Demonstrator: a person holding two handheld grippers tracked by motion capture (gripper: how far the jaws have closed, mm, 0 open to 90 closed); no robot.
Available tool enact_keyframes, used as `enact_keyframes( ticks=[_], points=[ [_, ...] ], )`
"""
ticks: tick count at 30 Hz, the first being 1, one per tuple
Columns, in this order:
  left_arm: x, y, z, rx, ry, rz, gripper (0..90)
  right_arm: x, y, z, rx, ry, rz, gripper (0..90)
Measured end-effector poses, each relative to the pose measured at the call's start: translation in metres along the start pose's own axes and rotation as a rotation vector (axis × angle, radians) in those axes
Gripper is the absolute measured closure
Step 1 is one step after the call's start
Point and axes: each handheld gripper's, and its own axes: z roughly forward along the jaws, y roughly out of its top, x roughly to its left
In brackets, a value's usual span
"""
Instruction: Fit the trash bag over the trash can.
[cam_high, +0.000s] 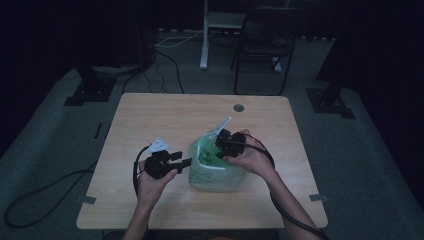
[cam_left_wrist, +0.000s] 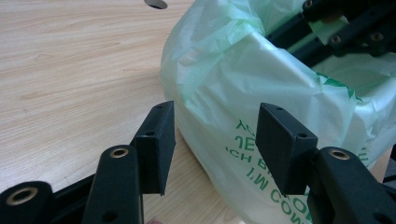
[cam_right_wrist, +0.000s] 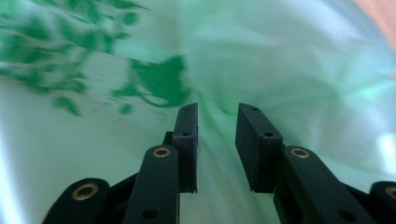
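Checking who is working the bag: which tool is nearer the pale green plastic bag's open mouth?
Right. The right tool reaches down into the pale green plastic bag through its mouth; the left tool sits outside, at its left side wall.

Quick count of what's here: one light wooden table (cam_high: 150, 200), one pale green plastic bag (cam_high: 215, 172) with green print sitting on it, and two black grippers, the left gripper (cam_high: 186, 162) and the right gripper (cam_high: 220, 146). Behind the table, on the floor, there's one dark folding chair (cam_high: 265, 42).
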Motion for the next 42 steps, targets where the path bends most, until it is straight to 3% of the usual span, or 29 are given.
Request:
enact_keyframes(
  ticks=[3,6,10,15,19,24,30,33,36,42],
  points=[
    [0.0,0.0,0.0,0.0,0.0,0.0,48.2,-0.003,0.0,-0.001,0.008,-0.053,0.001,70.6],
    [0.001,0.0,0.0,-0.001,0.001,-0.003,48.1,-0.006,0.001,-0.001,0.023,-0.136,-0.002,70.6],
    [0.0,0.0,-0.001,-0.003,-0.001,-0.004,48.1,-0.01,-0.001,0.0,0.022,-0.153,0.007,67.6],
    [0.0,0.0,0.0,-0.001,-0.001,-0.004,48.1,-0.007,-0.004,-0.008,-0.006,-0.103,0.003,65.5],
    [0.0,0.0,0.001,0.001,-0.004,-0.004,48.0,-0.001,-0.007,-0.012,0.023,-0.091,-0.027,65.5],
    [0.0,0.0,0.001,0.001,-0.005,-0.005,48.0,0.007,-0.014,-0.015,0.019,0.019,-0.06,64.8],
    [-0.001,0.0,0.001,-0.001,-0.005,-0.004,48.0,0.007,-0.021,-0.022,-0.008,0.157,-0.05,65.1],
    [0.0,0.0,0.0,-0.002,-0.002,-0.005,47.9,0.004,-0.024,-0.027,-0.046,0.163,-0.027,64.1],
    [0.0,0.0,0.0,-0.002,-0.002,-0.005,47.8,0.0,-0.028,-0.033,-0.093,0.131,0.005,62.4],
    [-0.001,-0.001,0.001,-0.002,-0.004,-0.008,47.8,0.001,-0.039,-0.037,-0.067,0.149,-0.01,61.3]
  ],
)
